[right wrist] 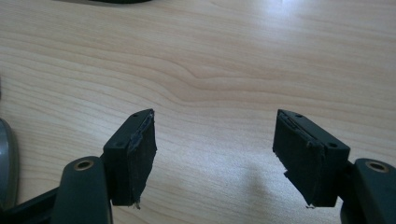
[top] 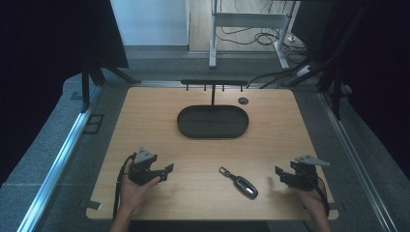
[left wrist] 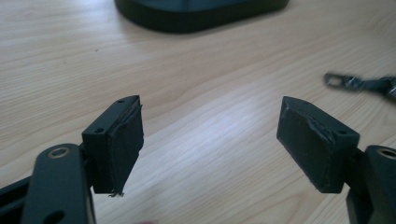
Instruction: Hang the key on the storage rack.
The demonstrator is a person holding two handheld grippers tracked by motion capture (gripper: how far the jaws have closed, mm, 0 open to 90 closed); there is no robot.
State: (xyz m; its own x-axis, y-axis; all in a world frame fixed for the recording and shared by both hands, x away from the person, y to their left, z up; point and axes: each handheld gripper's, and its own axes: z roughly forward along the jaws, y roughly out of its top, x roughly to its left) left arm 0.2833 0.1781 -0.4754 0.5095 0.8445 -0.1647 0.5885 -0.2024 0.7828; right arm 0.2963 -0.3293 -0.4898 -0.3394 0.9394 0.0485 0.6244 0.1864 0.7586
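high view: car key (top: 240, 182) lies flat on the surface (top: 145, 116) between left tool (top: 162, 173) and right tool (top: 282, 174), nearer the right, both open and empty; dark tray (top: 212, 122) behind | left gripper view: key ring (left wrist: 343, 82) looks thin, likely to swing | right gripper view: key body (right wrist: 5, 163) probably light, hard, smooth; better pinch across its sides

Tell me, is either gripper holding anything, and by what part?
Nothing. The left gripper and right gripper are both open over bare table; the car key lies untouched.
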